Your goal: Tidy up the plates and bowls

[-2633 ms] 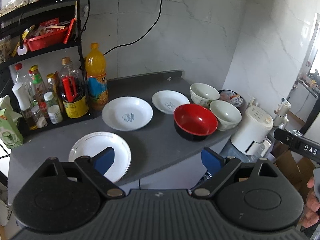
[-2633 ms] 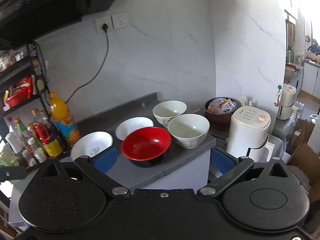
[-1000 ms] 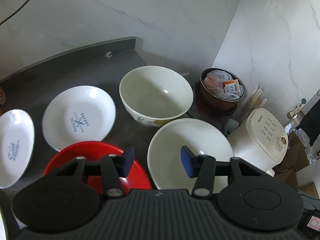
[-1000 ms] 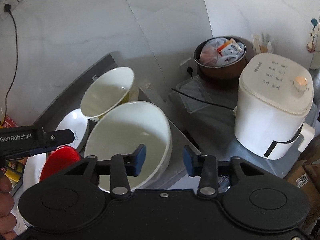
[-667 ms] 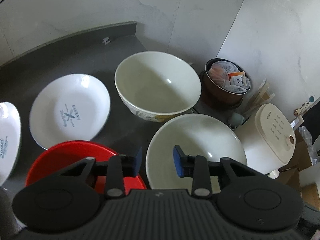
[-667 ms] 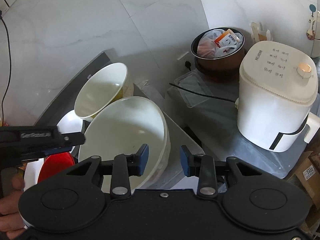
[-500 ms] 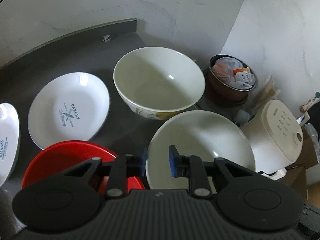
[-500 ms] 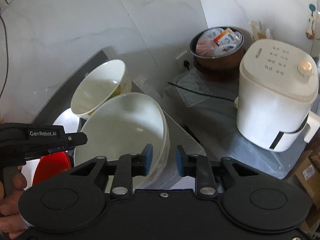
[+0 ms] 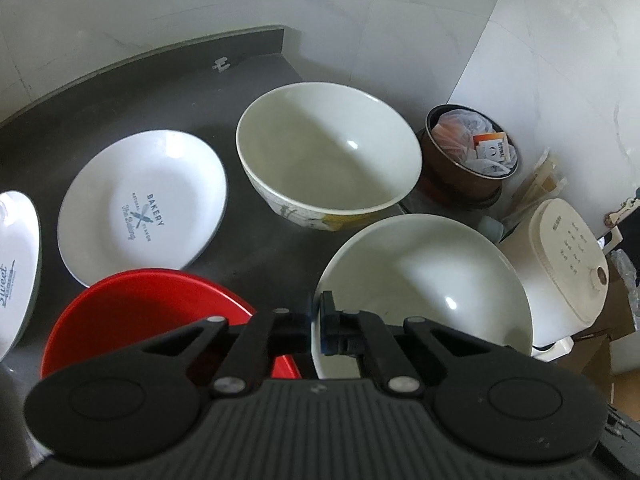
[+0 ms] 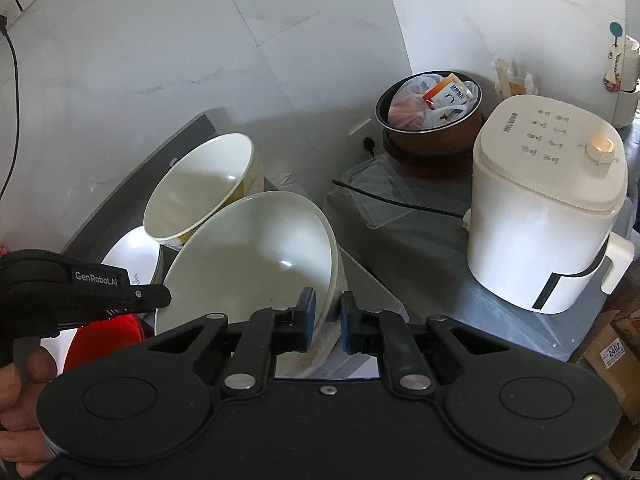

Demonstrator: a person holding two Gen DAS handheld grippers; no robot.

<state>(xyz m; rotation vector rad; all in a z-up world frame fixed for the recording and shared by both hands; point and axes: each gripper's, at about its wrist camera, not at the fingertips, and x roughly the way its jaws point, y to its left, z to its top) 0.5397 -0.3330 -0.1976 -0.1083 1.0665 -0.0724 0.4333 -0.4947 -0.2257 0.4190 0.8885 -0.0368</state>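
Both grippers, left and right, clamped opposite rims of the white bowl at the counter's right edge.

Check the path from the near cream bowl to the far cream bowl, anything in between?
Nothing visible. The near cream bowl is pinched at its rim by both tools: left tool on the left edge, right tool on the right edge. The far cream bowl sits just behind it, empty, with only bare counter between.

white marble wall, dark countertop
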